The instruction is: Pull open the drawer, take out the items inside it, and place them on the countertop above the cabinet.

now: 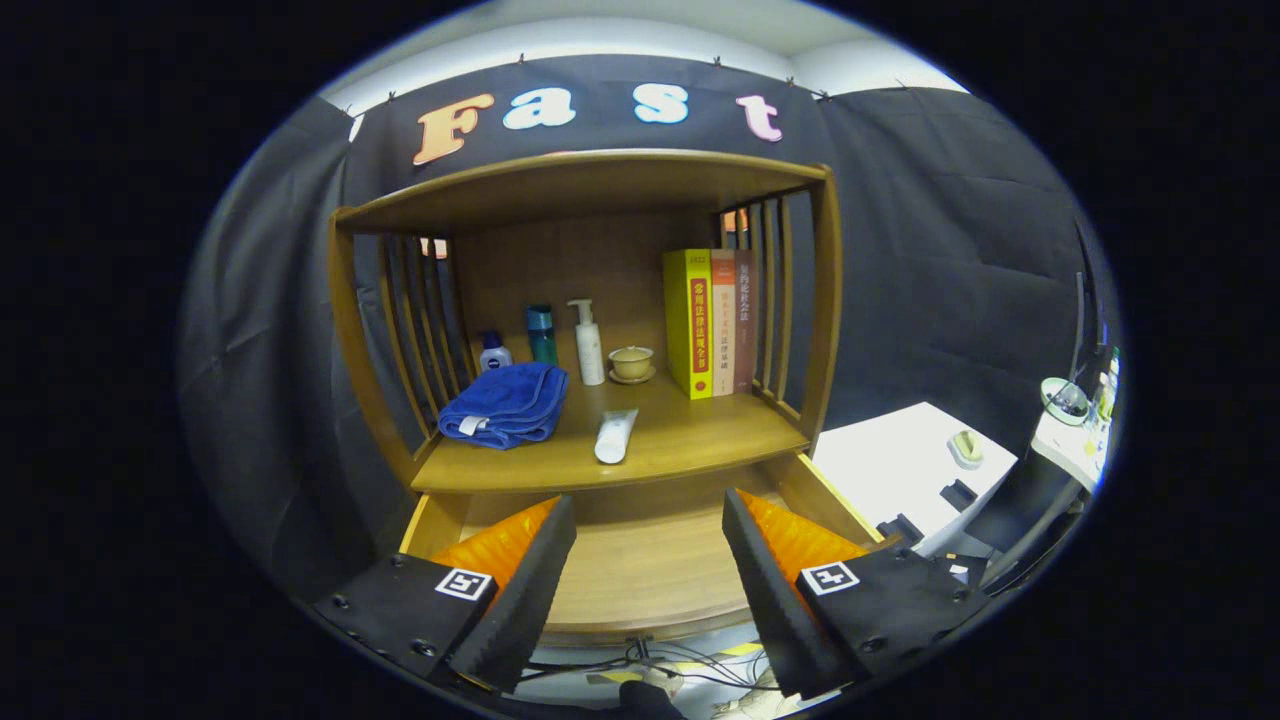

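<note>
The wooden cabinet's drawer (640, 560) is pulled out towards me, and its bare wooden floor shows between my fingers. My gripper (648, 530) hangs open over the drawer with nothing between its fingers. On the countertop (700, 435) above the drawer lie a folded blue towel (505, 403) at the left and a white tube (614, 436) near the front edge. Behind them stand a small blue-capped bottle (494, 352), a teal bottle (541, 333), a white pump bottle (588, 343) and a small cup on a saucer (631, 364).
Three upright books (710, 322) lean against the cabinet's right slatted side. A shelf board roofs the countertop. To the right stands a white table (905, 470) with small items. Cables (650, 665) lie on the floor below the drawer front.
</note>
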`<state>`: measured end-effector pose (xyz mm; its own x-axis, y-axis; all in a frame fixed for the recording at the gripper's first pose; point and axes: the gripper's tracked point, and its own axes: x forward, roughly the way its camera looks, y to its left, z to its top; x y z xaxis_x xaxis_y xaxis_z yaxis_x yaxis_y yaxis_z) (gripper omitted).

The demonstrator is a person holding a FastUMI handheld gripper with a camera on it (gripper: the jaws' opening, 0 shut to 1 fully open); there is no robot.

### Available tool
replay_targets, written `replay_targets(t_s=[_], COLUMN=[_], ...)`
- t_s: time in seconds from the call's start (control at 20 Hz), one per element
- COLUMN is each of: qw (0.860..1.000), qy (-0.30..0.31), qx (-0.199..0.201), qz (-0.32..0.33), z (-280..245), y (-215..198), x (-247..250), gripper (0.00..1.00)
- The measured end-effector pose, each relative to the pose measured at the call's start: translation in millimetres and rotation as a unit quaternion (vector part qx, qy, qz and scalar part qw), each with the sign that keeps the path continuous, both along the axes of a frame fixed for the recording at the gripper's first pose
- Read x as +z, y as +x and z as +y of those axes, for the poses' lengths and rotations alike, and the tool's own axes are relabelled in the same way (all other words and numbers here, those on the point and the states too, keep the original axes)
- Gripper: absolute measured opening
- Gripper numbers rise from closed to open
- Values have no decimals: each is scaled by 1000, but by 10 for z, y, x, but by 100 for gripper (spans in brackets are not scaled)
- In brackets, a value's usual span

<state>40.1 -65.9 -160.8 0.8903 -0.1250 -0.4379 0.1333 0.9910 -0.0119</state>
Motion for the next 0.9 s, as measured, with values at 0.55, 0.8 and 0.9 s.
replay_targets(t_s=[0.55, 0.8, 0.9], qw=[997, 995, 995], qy=[-50, -74, -81], qx=[3, 39, 43], qz=[-54, -53, -50], z=[20, 211, 231], y=[-745, -927, -968], x=[-503, -832, -956], gripper=[97, 97, 98])
